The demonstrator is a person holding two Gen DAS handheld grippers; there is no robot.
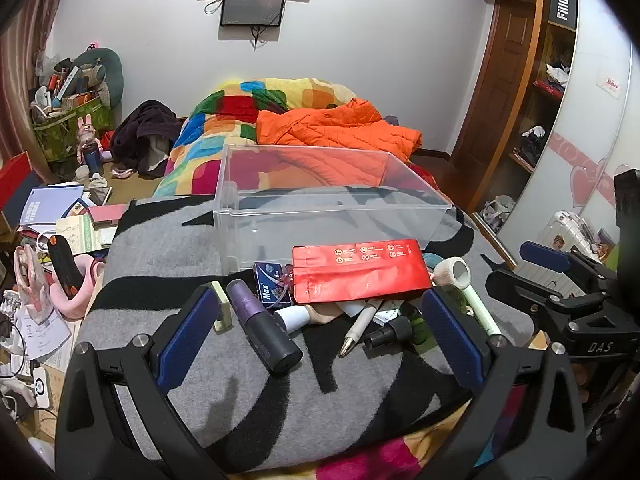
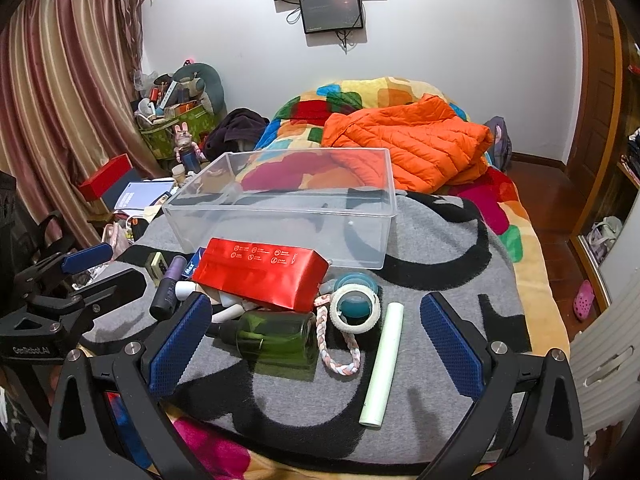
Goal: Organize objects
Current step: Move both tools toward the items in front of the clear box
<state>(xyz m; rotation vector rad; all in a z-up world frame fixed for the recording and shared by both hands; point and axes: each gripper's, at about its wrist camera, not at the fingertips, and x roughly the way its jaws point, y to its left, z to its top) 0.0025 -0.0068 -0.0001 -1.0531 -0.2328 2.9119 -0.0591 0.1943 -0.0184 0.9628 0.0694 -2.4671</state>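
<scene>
A clear plastic bin point(image 1: 240, 216) point(image 2: 280, 216) stands empty on the grey and black blanket point(image 1: 160, 264) on the bed. In front of it lies a pile: a red pouch point(image 1: 358, 270) point(image 2: 260, 272), a purple and black tube point(image 1: 264, 330) point(image 2: 168, 288), a blue box marked Max point(image 1: 272, 292), a pen point(image 1: 358, 330), a green bottle point(image 2: 280, 340), a roll of white tape point(image 2: 356, 310), a pale green stick point(image 2: 384, 360) and a braided cord point(image 2: 322, 340). My left gripper point(image 1: 320, 340) is open above the tube and pen. My right gripper point(image 2: 316, 344) is open over the bottle and tape.
An orange jacket point(image 2: 412, 148) and a patchwork quilt point(image 1: 224, 120) fill the far half of the bed. Books, boxes and clutter point(image 1: 60, 220) crowd the floor on the left. A wardrobe point(image 1: 552, 92) and a white suitcase point(image 1: 568, 236) stand on the right.
</scene>
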